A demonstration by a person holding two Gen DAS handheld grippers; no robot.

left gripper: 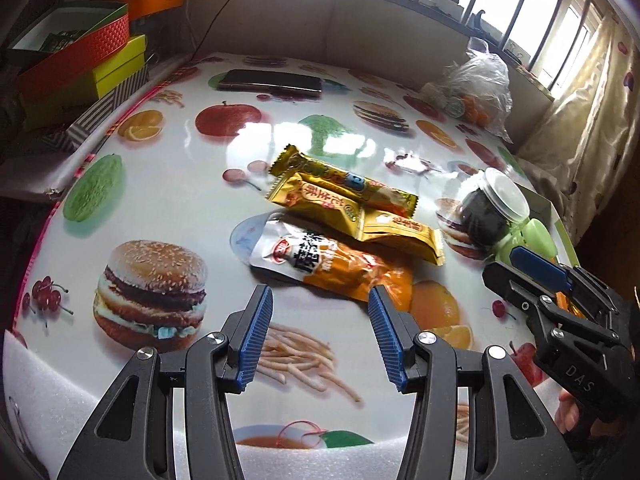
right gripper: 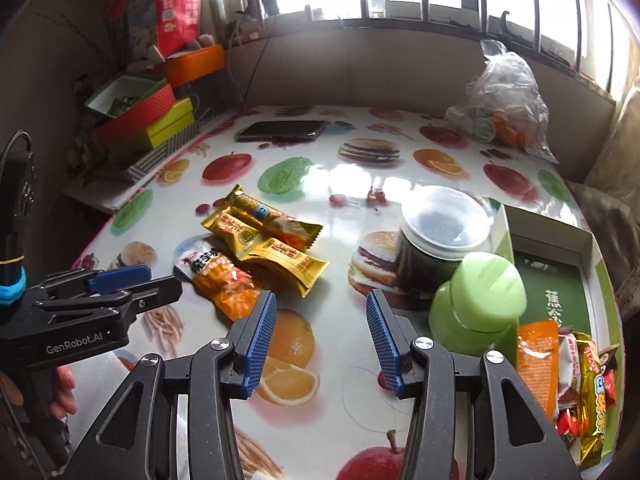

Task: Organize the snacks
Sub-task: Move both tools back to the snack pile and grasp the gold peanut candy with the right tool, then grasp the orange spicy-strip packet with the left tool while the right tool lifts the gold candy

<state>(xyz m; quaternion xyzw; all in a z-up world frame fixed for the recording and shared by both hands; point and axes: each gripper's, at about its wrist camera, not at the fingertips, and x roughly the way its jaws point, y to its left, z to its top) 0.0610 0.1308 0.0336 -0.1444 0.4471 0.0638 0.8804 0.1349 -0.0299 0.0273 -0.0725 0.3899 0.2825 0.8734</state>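
Note:
Several snack packets lie in a loose pile on the fruit-and-burger tablecloth: an orange packet [left gripper: 340,268] [right gripper: 228,284], a long gold packet [left gripper: 344,184] [right gripper: 276,220] and a shorter gold one [left gripper: 400,232] [right gripper: 284,258]. My left gripper [left gripper: 320,296] hovers just in front of the orange packet, open, with nothing between its fingers. My right gripper [right gripper: 320,300] is also open, above the bare cloth to the right of the pile. A green box [right gripper: 600,264] at the right edge holds several packets [right gripper: 580,380]. Each gripper shows in the other's view: the right gripper [left gripper: 508,268] and the left gripper [right gripper: 160,278].
A clear lidded jar of dark contents [right gripper: 440,240] [left gripper: 488,208] and a pale green plastic object [right gripper: 480,300] stand beside the box. A phone [right gripper: 280,130] lies at the back, a plastic bag [right gripper: 504,108] at back right, stacked boxes [right gripper: 148,120] off the left edge.

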